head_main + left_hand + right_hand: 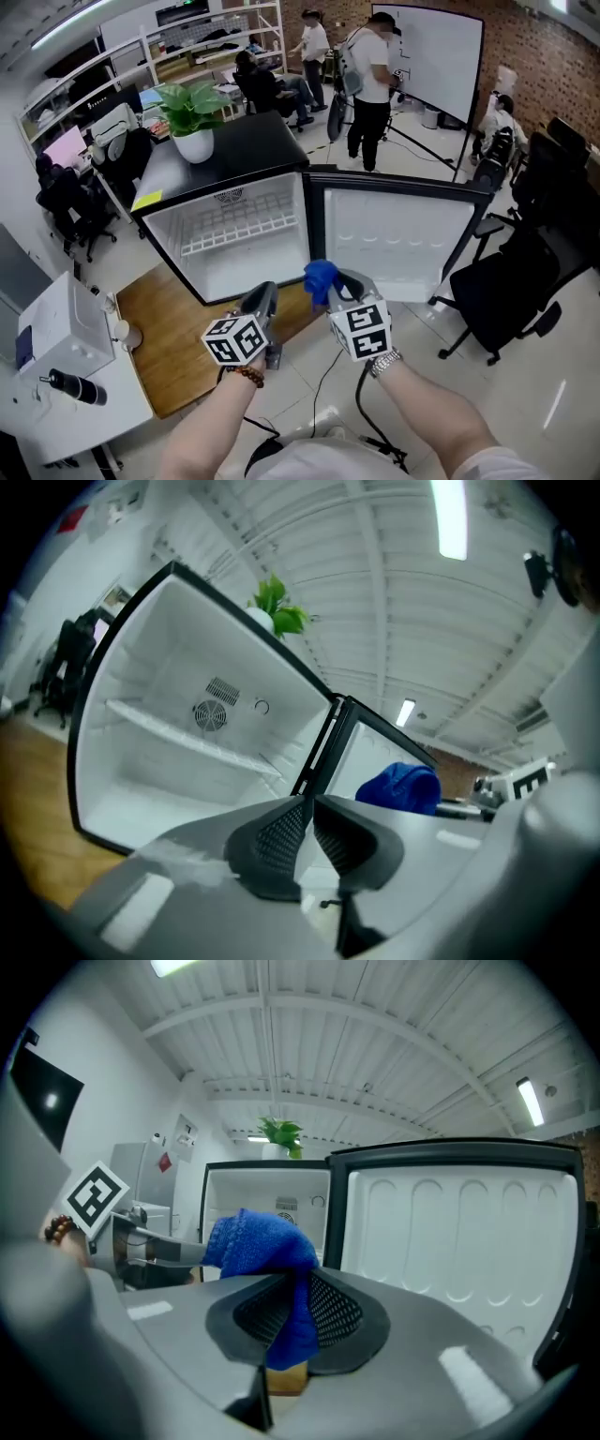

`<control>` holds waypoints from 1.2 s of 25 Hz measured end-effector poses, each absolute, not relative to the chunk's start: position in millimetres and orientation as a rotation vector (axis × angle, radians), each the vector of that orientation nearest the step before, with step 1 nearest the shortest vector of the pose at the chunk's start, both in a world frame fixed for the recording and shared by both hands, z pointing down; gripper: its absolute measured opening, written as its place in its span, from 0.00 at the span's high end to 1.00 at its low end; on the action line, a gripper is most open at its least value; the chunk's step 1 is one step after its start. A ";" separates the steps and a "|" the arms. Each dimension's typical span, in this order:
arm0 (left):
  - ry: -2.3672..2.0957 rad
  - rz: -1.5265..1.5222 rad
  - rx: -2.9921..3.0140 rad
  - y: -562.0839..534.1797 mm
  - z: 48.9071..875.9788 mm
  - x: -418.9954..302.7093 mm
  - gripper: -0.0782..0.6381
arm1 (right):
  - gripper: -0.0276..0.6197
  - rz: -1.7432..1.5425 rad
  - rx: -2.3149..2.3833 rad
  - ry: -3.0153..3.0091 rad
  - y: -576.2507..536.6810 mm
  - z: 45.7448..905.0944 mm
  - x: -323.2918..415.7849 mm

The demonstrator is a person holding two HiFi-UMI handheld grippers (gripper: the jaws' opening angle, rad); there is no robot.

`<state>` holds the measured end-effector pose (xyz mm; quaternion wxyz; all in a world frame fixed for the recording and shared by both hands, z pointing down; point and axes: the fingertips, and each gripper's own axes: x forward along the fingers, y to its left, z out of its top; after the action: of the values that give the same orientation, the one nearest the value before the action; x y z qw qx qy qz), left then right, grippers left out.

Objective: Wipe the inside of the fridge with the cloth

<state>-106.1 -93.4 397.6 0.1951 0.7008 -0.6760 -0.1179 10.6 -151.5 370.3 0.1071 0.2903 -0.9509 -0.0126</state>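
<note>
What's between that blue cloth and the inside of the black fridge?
Nothing: in the right gripper view the blue cloth, pinched in the right gripper's jaws, has only open air before the white interior of the small black fridge.

Fridge [251,146] cavity open; wire shelf [236,229] spans middle.

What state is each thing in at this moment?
fridge: open, bare inside but for its shelf
door: swung wide
left tool: shut, empty
right tool: shut on the cloth
cloth: bunched, hanging between the jaws
plant: upright on the fridge
</note>
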 end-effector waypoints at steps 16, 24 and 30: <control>-2.083 0.123 2.201 -33.4 332.5 -143.1 0.88 | 0.89 -0.008 0.785 -2.873 -96.5 338.1 -61.1; -2.086 0.126 2.241 -21.2 319.4 -159.8 0.88 | 0.89 -0.005 0.782 -2.892 -73.4 330.8 -84.1; -2.092 0.140 2.247 -20.2 320.5 -156.4 0.88 | 0.89 0.008 0.775 -2.895 -68.8 331.3 -84.9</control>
<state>-156.4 -20.2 320.5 0.0340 0.7307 -0.6803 0.0456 -84.9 -68.8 331.3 0.0721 0.2580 -0.9634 0.0028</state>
